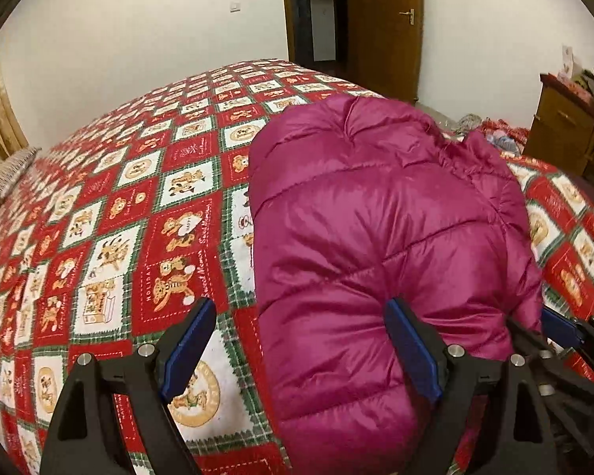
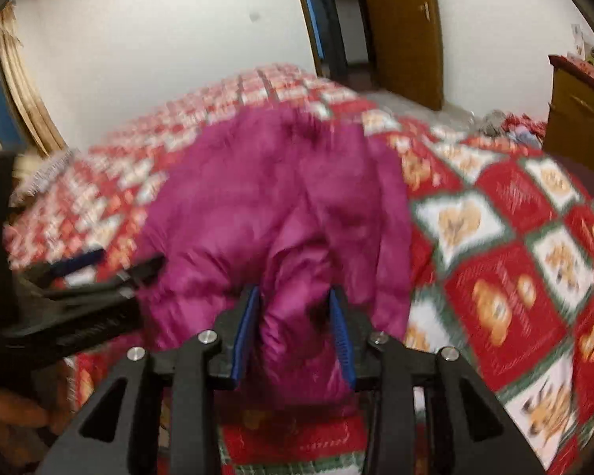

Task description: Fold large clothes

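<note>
A magenta puffer jacket point(image 1: 376, 237) lies bunched on the bed's red patterned quilt point(image 1: 118, 217). My left gripper point(image 1: 301, 324) is open; its right finger point(image 1: 412, 352) presses on the jacket's near edge and its left finger point(image 1: 190, 344) hangs over the quilt. In the right wrist view, which is blurred, my right gripper point(image 2: 295, 312) is shut on a thick fold of the jacket point(image 2: 281, 206) at its near end. The left gripper point(image 2: 99, 265) shows at the jacket's left side there, and the right gripper's blue tip point(image 1: 558, 326) shows at the right in the left wrist view.
A white wall and an open brown door point(image 1: 380, 23) stand behind the bed. A wooden dresser point(image 1: 566, 126) with clutter stands at the right. A striped pillow point(image 1: 8, 174) lies at the bed's left edge. Loose clothes point(image 1: 495, 134) lie beyond the jacket.
</note>
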### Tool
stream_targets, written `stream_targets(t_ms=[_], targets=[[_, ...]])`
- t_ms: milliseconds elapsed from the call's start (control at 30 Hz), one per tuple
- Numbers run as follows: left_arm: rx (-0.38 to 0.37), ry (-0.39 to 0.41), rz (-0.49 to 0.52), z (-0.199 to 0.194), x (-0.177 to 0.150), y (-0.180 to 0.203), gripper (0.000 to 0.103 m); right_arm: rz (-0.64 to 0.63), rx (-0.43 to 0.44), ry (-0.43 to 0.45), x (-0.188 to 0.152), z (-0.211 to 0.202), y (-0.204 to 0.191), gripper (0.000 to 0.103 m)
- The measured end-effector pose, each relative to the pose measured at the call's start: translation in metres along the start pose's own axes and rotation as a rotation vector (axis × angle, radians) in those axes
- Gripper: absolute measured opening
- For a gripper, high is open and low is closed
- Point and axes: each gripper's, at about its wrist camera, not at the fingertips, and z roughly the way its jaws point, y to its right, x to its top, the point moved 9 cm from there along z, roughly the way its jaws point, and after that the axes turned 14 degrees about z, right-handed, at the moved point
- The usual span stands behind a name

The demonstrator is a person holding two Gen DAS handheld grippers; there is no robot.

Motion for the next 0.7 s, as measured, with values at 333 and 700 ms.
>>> stream_targets(t_ms=[333, 700], targets=[[0.022, -0.023, 0.035, -0.029, -0.036, 0.013, 0.088, 0.146, -0.011, 0.052, -0.038, -0.027, 0.019, 0.054], [0.046, -0.048, 0.067, -0.056, -0.11, 0.034, 0.088, 0.168, -0.098, 0.058, -0.096, -0.059, 0.048, 0.069]])
